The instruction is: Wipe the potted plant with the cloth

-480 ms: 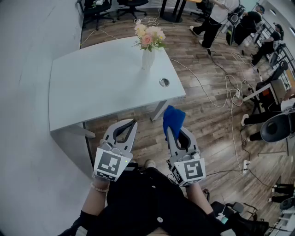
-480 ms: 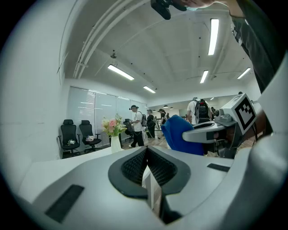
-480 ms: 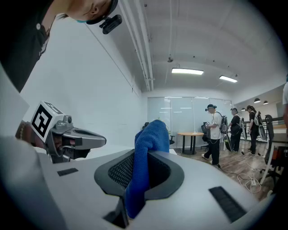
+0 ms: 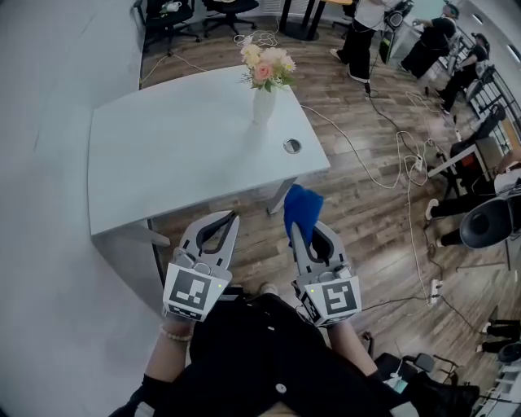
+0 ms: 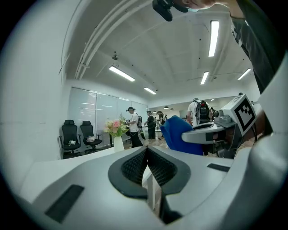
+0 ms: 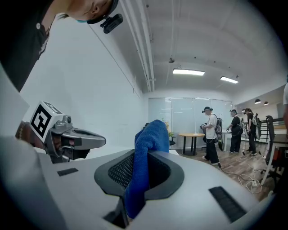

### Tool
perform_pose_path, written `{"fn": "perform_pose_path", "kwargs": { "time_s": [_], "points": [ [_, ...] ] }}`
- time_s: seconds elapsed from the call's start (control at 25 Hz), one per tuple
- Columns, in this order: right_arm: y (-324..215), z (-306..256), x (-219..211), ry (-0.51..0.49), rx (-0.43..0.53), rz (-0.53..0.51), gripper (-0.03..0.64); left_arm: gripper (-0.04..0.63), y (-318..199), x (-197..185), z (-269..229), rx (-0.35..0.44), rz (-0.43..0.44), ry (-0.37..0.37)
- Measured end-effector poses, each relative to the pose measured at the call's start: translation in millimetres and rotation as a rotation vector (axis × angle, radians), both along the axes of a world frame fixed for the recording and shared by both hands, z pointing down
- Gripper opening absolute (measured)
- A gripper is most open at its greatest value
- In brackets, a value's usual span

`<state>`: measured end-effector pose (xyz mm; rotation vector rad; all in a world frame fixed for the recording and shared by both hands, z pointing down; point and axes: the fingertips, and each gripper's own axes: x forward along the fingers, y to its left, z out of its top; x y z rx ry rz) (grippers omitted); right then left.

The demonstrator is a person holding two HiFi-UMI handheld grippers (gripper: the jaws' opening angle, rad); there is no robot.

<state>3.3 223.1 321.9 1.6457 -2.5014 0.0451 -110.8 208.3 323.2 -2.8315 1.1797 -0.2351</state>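
Barely moved: R hand-held gripper (image 4: 297, 230) still grips blue cloth (image 4: 303, 205), L hand-held gripper (image 4: 230, 217) clenched empty; flower vase (image 4: 263, 104) across counter (image 4: 179, 155) prob. unwiped.

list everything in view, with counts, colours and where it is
table: 1, pale grey, ahead of the person
potted plant: 1, white vase with pink and cream flowers, on the table's far right part
cable port: 1, silver, round, set in the table near its right edge
cloth: 1, blue, in the right claw
office chairs: at least 2, black, beyond the table
cables: several, white, on the wood floor right of the table
people: several, standing at the far right
left claw: 1, grey, shut, empty
right claw: 1, grey, shut on the cloth
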Motion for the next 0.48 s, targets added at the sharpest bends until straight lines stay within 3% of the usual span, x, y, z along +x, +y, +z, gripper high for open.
{"fn": "perform_pose_path", "kwargs": {
  "time_s": [0.2,0.48],
  "points": [
    [2,2,-4,0.0,-0.021,0.038,0.077,0.014,2,-10,-3,-0.041,-0.013,0.022],
    [5,8,-13,0.004,-0.022,0.078,0.077,0.014,4,-23,4,0.007,0.031,0.008]
  ]
}}
